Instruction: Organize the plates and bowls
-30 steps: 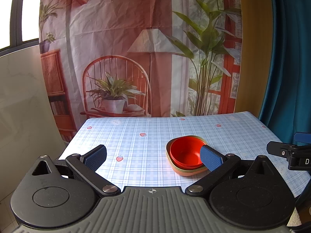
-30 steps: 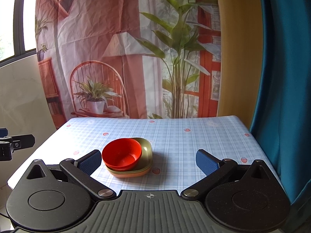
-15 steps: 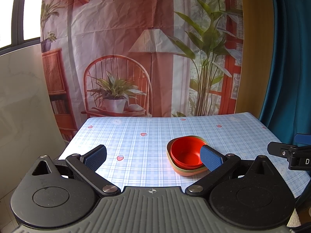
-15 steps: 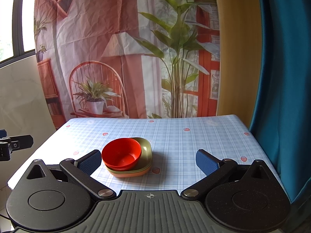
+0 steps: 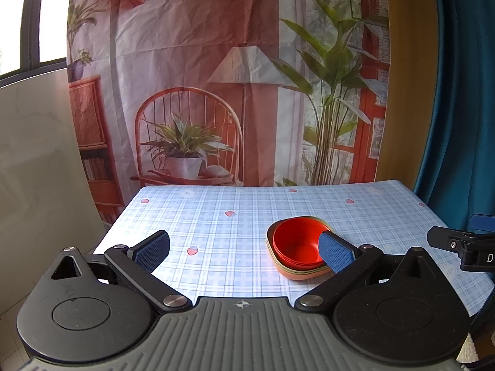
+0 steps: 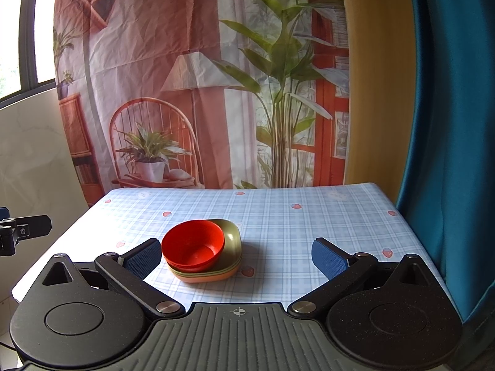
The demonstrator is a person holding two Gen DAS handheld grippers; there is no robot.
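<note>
We see the red bowls [image 6: 193, 245] nested on the stacked plates [image 6: 230, 241] near the front of the checked table [image 6: 309, 216]; they look like light, stiff, smooth plastic, so we would take them by the rim, where they can slip. Our left gripper [image 5: 244, 249] and right gripper [image 6: 236, 255] are both spread wide, holding and touching nothing.
</note>
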